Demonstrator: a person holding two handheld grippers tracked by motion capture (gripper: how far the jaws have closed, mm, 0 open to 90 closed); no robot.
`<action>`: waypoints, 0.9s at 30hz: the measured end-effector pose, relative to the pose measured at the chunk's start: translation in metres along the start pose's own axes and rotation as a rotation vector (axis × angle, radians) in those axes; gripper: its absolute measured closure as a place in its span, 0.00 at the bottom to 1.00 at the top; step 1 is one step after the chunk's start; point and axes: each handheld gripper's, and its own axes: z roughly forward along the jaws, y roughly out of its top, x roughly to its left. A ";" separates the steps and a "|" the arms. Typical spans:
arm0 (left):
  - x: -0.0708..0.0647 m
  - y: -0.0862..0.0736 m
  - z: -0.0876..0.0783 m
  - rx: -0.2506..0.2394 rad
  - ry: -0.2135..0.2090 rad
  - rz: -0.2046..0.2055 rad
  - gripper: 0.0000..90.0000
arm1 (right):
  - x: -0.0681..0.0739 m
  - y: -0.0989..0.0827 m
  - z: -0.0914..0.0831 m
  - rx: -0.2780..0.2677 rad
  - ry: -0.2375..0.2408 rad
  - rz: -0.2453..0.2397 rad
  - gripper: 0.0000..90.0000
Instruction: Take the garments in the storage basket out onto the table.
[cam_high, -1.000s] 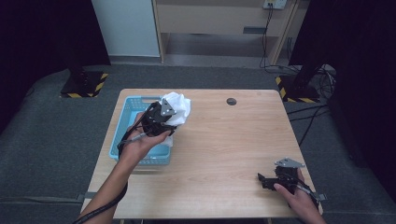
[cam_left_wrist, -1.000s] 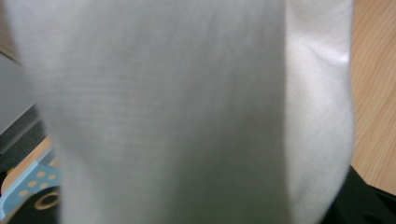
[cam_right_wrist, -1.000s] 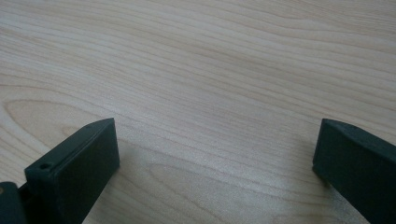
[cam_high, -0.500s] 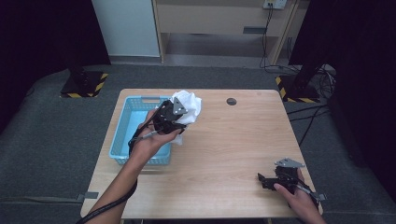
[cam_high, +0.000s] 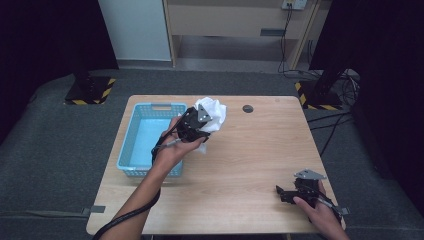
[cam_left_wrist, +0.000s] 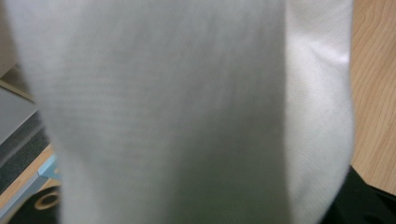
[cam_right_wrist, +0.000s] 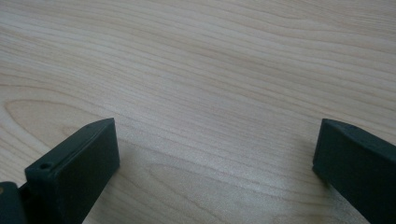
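A crumpled white cloth (cam_high: 212, 114) is held above the wooden table (cam_high: 240, 165), just right of the blue basket (cam_high: 145, 142). My left gripper (cam_high: 200, 122) is shut on the cloth, which bulges out past its jaws. In the left gripper view the white cloth (cam_left_wrist: 187, 107) hangs right in front of the camera and hides the jaws. My right gripper (cam_high: 286, 192) rests low at the table's front right corner, pointing left. In the right gripper view its two black jaws stand wide apart over bare wood, the right gripper (cam_right_wrist: 215, 154) open with nothing between them.
The blue basket stands on the table's left half with its inside bare. A small dark round hole (cam_high: 247, 108) sits near the table's far edge. Cables (cam_high: 330, 120) and black stands with striped feet (cam_high: 90, 92) lie on the floor beyond.
My left hand has carried the cloth to the right, from over the basket's right rim to above the bare table beside it. The right hand has stayed put.
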 end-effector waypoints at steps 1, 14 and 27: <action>-0.001 0.001 0.000 0.001 0.001 0.004 0.60 | 0.000 0.000 0.000 0.000 0.000 0.000 0.00; -0.008 0.012 0.006 0.000 -0.004 0.024 0.60 | 0.000 0.000 0.000 0.001 0.000 0.000 0.00; -0.014 0.021 0.015 -0.006 -0.007 0.040 0.60 | 0.000 0.000 0.000 0.000 0.001 -0.001 0.00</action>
